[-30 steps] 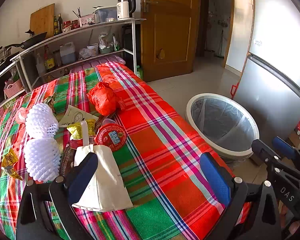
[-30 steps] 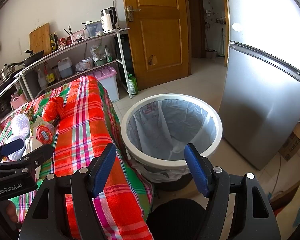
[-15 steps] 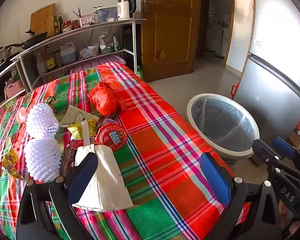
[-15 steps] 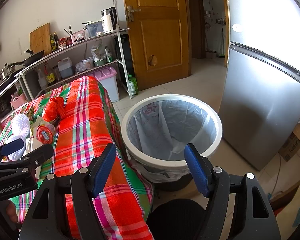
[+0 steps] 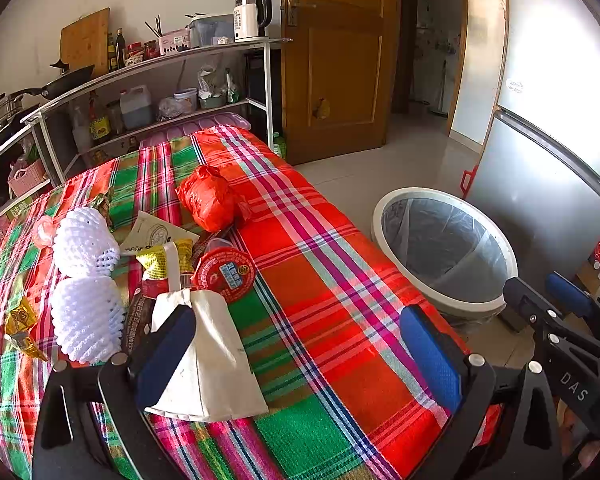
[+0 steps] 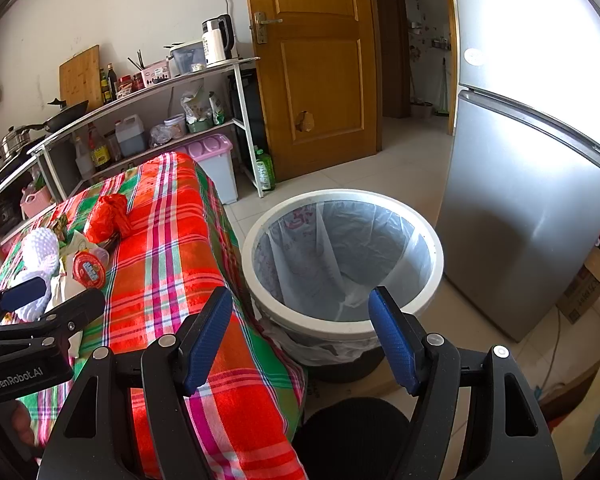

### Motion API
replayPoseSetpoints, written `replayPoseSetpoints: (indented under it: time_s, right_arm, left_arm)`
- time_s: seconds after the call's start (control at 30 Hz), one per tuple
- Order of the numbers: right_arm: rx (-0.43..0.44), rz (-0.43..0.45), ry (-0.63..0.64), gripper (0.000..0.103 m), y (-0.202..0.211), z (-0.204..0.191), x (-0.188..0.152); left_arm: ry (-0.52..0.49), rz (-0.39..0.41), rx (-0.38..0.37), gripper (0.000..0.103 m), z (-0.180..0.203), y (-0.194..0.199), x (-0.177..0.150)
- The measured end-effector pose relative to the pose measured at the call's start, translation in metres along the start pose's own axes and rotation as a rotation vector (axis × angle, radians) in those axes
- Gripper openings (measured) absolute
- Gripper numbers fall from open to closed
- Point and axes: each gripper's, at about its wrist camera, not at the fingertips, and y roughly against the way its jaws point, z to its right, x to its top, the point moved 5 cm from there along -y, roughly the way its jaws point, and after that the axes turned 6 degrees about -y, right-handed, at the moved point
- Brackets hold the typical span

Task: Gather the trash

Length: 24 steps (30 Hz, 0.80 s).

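Observation:
Trash lies on the plaid tablecloth: a crumpled red plastic bag, a white paper bag, a round red-lidded cup, two white foam fruit nets, yellow wrappers and a paper sheet. A white-rimmed bin with a clear liner stands on the floor to the table's right. My left gripper is open and empty, just above the paper bag. My right gripper is open and empty, hovering in front of the bin.
A metal shelf with a kettle, bottles and pans stands behind the table. A silver fridge is right of the bin. A wooden door is at the back. A cardboard box sits by the fridge.

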Motion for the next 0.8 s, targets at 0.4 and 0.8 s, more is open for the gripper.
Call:
replayPoseSetpoints:
  time_s: [0.4, 0.8]
  right_arm:
    - [0.013, 0.002, 0.010, 0.071, 0.003, -0.009, 0.001]
    - [0.201, -0.054, 0.092, 0.071, -0.003, -0.080, -0.008]
  left_arm:
    - [0.003, 0.025, 0.000, 0.103, -0.014, 0.012, -0.004]
    - [0.162, 0.004, 0.110, 0.103, -0.118, 0.053, -0.039]
